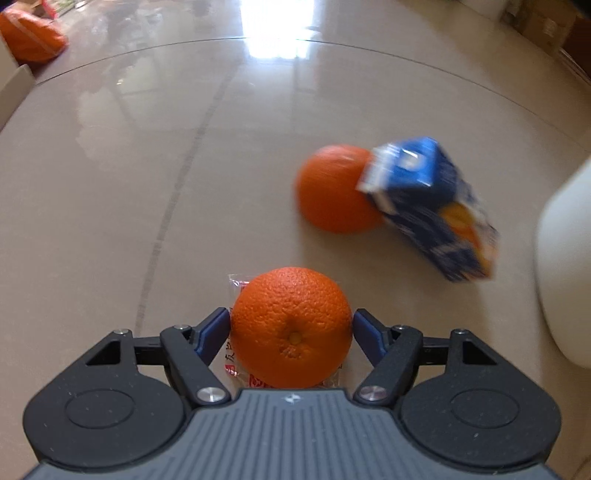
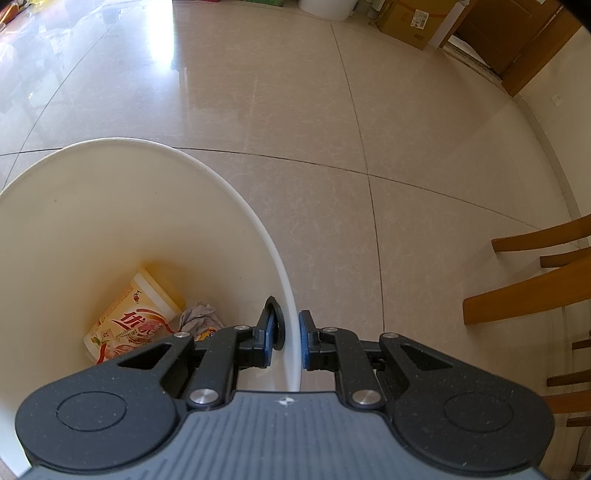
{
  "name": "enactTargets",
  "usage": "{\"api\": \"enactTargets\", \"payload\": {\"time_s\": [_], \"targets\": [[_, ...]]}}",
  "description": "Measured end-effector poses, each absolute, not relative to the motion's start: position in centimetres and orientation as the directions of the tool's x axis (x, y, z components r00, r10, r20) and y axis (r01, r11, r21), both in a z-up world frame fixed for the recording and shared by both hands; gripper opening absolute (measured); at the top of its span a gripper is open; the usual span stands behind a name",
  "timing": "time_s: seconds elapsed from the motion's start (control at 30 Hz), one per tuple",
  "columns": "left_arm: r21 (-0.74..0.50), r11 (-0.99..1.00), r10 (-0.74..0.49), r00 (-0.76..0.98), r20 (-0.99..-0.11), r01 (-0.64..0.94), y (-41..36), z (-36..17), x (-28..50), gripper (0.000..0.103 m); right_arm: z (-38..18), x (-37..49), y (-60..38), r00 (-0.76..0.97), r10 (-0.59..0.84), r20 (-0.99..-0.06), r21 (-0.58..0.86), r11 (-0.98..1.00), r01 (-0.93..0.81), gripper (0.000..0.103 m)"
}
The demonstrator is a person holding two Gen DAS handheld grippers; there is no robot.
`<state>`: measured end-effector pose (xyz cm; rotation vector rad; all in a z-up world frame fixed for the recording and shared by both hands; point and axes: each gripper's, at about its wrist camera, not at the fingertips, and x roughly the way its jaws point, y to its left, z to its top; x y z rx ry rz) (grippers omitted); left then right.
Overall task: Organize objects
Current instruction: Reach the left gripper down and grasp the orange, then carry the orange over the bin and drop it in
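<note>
In the left wrist view my left gripper (image 1: 291,328) is shut on an orange (image 1: 291,328), its blue pads touching both sides. A clear snack wrapper (image 1: 236,284) with red print lies under the orange. A second orange (image 1: 332,188) sits on the floor ahead to the right, touching a tilted blue juice carton (image 1: 432,206); both are blurred. In the right wrist view my right gripper (image 2: 287,339) is shut on the rim of a white bucket (image 2: 255,221), one pad inside and one outside. Inside the bucket lie a yellow instant-noodle cup (image 2: 136,317) and crumpled paper (image 2: 199,317).
The white bucket's side (image 1: 565,266) shows at the right edge of the left wrist view. An orange bag (image 1: 29,35) lies far left. Wooden chair legs (image 2: 532,295) stand right of the bucket, cardboard boxes (image 2: 410,22) and a wooden door at the back. Glossy tiled floor all around.
</note>
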<state>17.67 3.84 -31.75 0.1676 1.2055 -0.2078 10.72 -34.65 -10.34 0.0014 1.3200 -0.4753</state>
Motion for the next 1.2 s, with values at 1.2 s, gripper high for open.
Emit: {"api": "enactTargets", "payload": {"time_s": [1.2], "targets": [[-0.016,0.657,-0.3,0.242,-0.923,0.754,-12.7,-3.0,13.0,0.064,-10.0,10.3,-35.7,0.175,-0.3,-0.938,-0.221,0.904,0.366,0.016]]}}
